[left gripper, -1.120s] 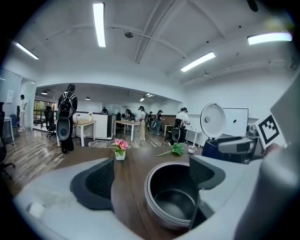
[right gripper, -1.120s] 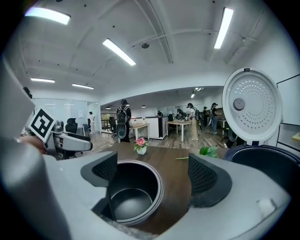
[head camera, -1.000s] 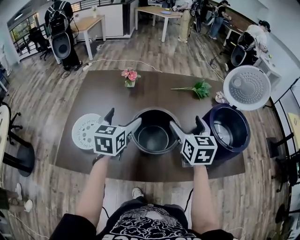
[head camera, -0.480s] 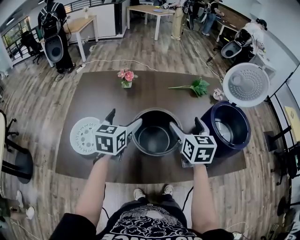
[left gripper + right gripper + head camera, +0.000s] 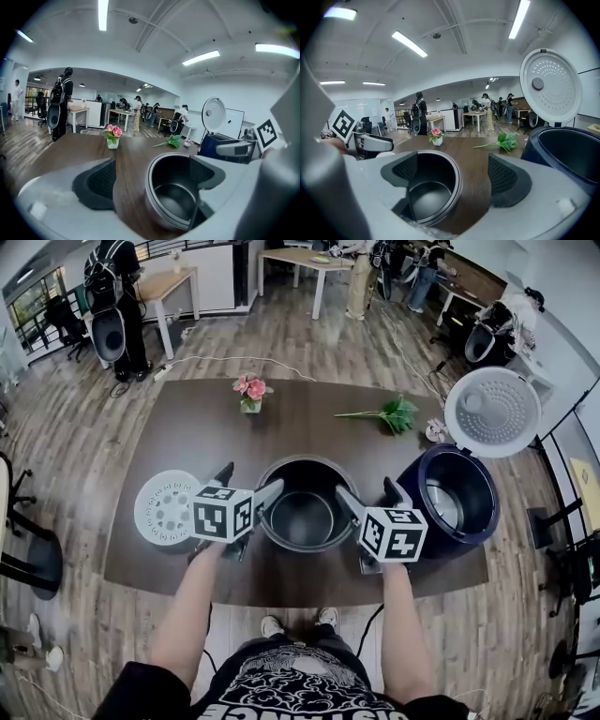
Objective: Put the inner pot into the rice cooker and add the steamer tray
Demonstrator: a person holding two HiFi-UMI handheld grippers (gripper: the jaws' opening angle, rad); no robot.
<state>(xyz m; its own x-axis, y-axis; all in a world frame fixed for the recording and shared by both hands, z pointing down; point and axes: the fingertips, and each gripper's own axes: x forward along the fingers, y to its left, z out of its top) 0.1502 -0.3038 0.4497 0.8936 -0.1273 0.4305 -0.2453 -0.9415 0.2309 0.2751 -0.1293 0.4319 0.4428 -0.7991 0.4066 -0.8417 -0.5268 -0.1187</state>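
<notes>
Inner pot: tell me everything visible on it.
The inner pot is round and deep, of dark grey metal with a rolled rim. It is empty and upright on the brown table, near the front edge and apart from the open rice cooker. The left gripper and right gripper flank it with jaws apart, each inner jaw at the rim. Whether they touch it cannot be told.

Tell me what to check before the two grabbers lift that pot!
1. Left gripper straddles the inner pot's rim: ok.
2. Right gripper straddles the rim on the opposite side: ok.
3. Jaws shut on the rim: not ok, both are open.
4. Rice cooker has its lid up: ok.
5. Steamer tray is out of the path: ok, it lies to the left.
</notes>
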